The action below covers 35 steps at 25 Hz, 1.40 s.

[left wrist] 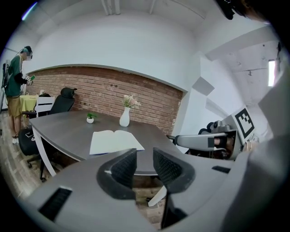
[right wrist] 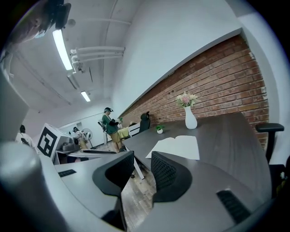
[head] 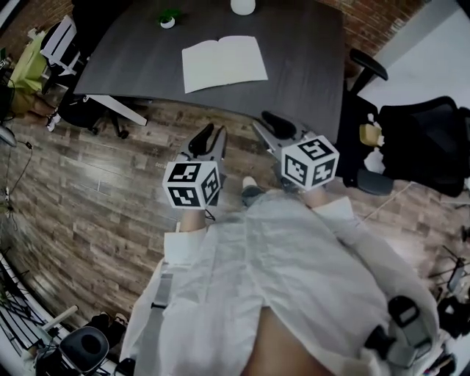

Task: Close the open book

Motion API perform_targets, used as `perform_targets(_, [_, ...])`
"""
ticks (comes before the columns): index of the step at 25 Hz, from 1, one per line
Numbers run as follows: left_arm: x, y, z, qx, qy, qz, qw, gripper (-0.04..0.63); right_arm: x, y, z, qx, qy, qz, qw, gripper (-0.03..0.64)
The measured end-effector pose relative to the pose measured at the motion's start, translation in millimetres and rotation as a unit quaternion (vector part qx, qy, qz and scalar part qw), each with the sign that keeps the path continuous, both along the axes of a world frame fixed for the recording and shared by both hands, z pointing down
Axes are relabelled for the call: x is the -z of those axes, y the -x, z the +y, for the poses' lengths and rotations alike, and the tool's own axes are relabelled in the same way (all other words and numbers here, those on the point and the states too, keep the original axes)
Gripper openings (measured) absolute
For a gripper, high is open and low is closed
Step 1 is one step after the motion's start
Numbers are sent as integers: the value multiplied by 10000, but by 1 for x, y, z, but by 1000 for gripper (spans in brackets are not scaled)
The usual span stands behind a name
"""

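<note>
I count one open book point(head: 224, 62), one white vase point(left wrist: 124, 118), one small potted plant point(head: 168, 18) and one dark table point(head: 308, 73). There are two grippers, the left gripper point(head: 216, 129) and the right gripper point(head: 261, 121), with two marker cubes point(head: 192, 183) between them.

the counter point(head: 294, 59) is dark, matt, faintly grained wood. the open book point(head: 224, 62) shows pale matt paper. the floor point(head: 110, 183) is streaky wood plank. there's a rough red brick wall point(left wrist: 90, 88) and a smooth white vase point(left wrist: 124, 118). the left gripper point(left wrist: 144, 156) and right gripper point(right wrist: 142, 158) are matt grey plastic, jaws lined with black ribbed pads.
</note>
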<state>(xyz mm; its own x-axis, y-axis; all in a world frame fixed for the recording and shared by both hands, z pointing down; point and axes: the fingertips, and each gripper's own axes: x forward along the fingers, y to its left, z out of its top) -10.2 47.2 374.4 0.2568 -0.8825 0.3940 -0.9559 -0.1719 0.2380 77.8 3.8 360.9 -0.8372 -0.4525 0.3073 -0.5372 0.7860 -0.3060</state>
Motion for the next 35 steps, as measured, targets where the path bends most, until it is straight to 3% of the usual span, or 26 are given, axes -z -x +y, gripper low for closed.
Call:
perform_targets(8, [-3,2,-54,116,85,-49,9999,95,-5,9,-54,226,28,44,9997,112])
perform_targets(17, [-21,4,-63,164,419,-6,9990,98,-27,-1,-67,130,345,79,9993,112])
perform_targets(24, [-28,0,-79,-85,568,1,9984,98,-34,-4,-79,-85,462,76,9989,113])
perform_targets(35, [-36,28,-133,-607,723,-23,9955,101,-43,20,-126,-593,628,128,9962,112])
